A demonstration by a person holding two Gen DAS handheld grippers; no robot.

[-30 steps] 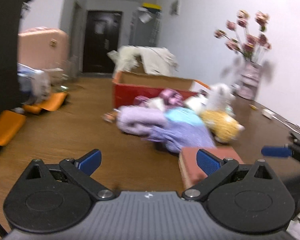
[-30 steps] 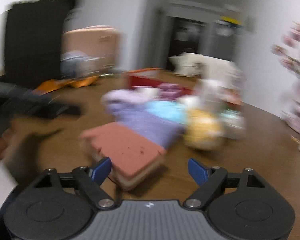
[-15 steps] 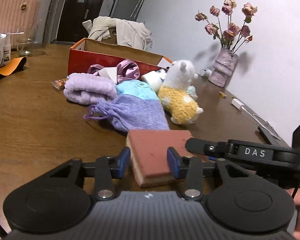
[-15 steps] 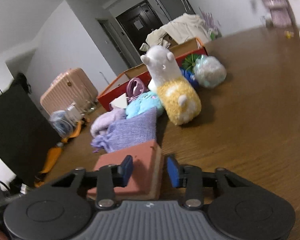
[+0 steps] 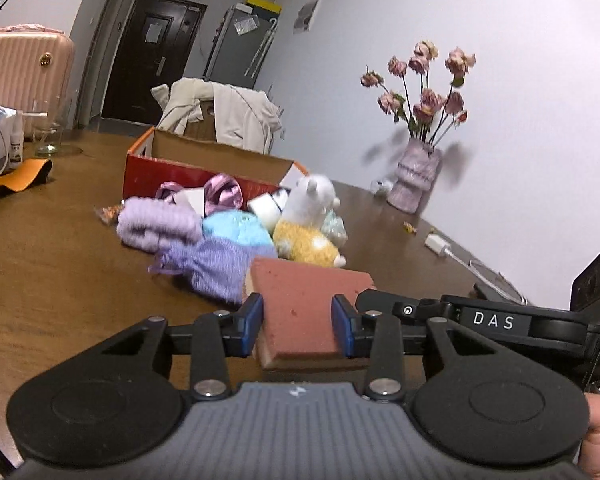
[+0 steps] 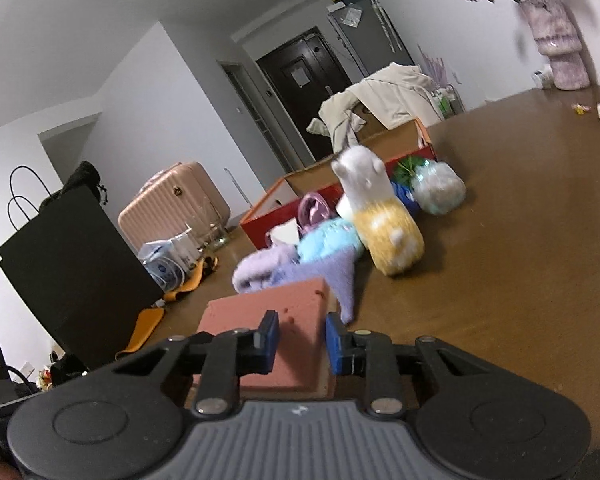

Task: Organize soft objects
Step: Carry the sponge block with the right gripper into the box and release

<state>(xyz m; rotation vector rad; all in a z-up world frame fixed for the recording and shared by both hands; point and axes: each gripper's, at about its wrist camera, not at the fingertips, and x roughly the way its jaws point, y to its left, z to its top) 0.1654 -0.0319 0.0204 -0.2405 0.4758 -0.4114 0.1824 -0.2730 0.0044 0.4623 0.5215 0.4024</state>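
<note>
Both grippers have the pink sponge block (image 5: 304,304): the left gripper (image 5: 298,326) pinches one end between its blue pads, nearly closed, while the right gripper (image 6: 302,338) has its jaws closing on the other end. Just beyond, soft toys and the purple knit pouch (image 5: 214,270) crowd before the red cardboard box (image 5: 148,174) on the wooden table (image 5: 52,264).

Dim indoor light, fisheye-bent edges, dark corners, slight motion blur.
</note>
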